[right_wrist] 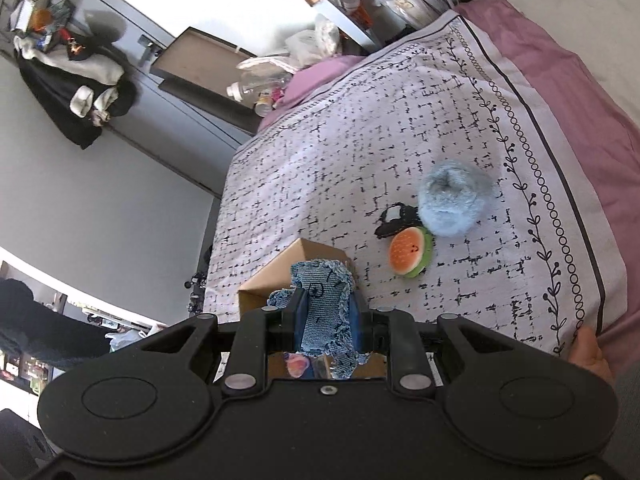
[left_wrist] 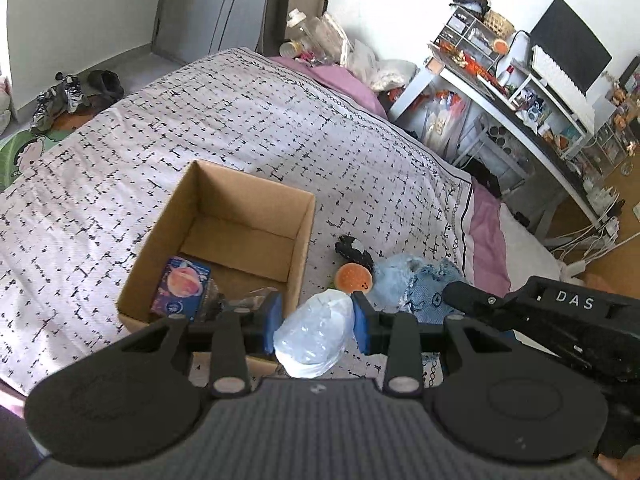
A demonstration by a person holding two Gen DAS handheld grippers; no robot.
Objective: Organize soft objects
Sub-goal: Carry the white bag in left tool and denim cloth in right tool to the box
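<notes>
Patterned bed (left_wrist: pixel 248 120), cluttered desk (left_wrist: pixel 520 120), white walls.

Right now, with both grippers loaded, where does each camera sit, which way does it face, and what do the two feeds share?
Left wrist: sits behind the left gripper, looks down across the bed at the cardboard box; its fingers clamp a pale plastic bag, and the right gripper enters at right.
Right wrist: sits behind the right gripper, tilted, faces the bed's patterned cover; its fingers clamp a denim piece, with a hand at right.
Shared: box, watermelon plush, blue fluffy item.
</notes>
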